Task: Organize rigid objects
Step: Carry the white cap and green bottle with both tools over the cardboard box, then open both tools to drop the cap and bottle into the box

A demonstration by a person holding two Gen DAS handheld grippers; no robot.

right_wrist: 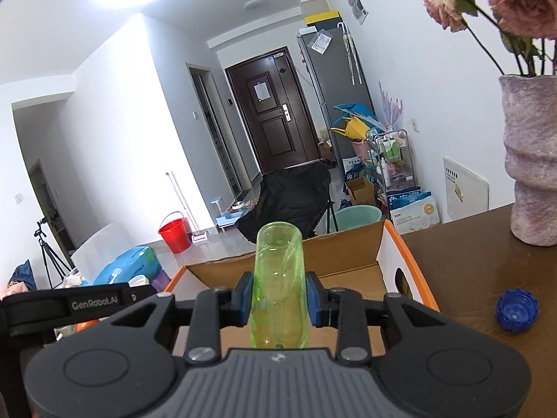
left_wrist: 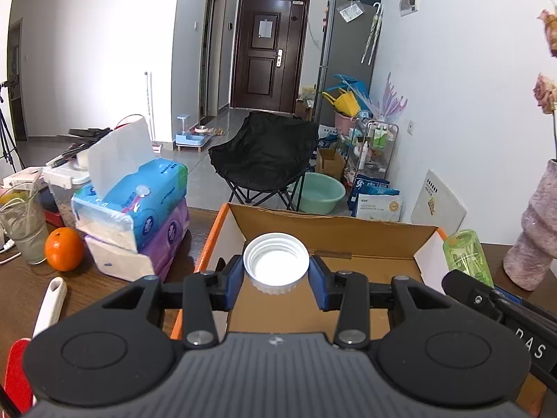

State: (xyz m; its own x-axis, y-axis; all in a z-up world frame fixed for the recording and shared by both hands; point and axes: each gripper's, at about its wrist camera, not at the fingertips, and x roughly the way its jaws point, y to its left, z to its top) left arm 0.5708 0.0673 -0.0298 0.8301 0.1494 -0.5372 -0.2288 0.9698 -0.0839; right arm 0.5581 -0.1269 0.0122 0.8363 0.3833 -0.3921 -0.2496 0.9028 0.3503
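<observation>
My left gripper point(left_wrist: 276, 275) is shut on a white screw cap point(left_wrist: 276, 264), held open side toward the camera above an open cardboard box with orange edges point(left_wrist: 334, 230). My right gripper point(right_wrist: 278, 294) is shut on a clear green plastic container point(right_wrist: 278, 285), held above the same box point(right_wrist: 348, 250). The green container also shows at the right of the left wrist view point(left_wrist: 468, 256), with the right gripper's body under it. A blue ridged cap point(right_wrist: 517, 310) lies on the brown table right of the box.
Stacked tissue packs point(left_wrist: 139, 216), an orange point(left_wrist: 64, 249), a glass point(left_wrist: 24, 230) and a white handle point(left_wrist: 50, 306) lie left of the box. A mauve vase with dried roses point(right_wrist: 531, 160) stands at the right. A black folding chair point(left_wrist: 264, 153) is beyond the table.
</observation>
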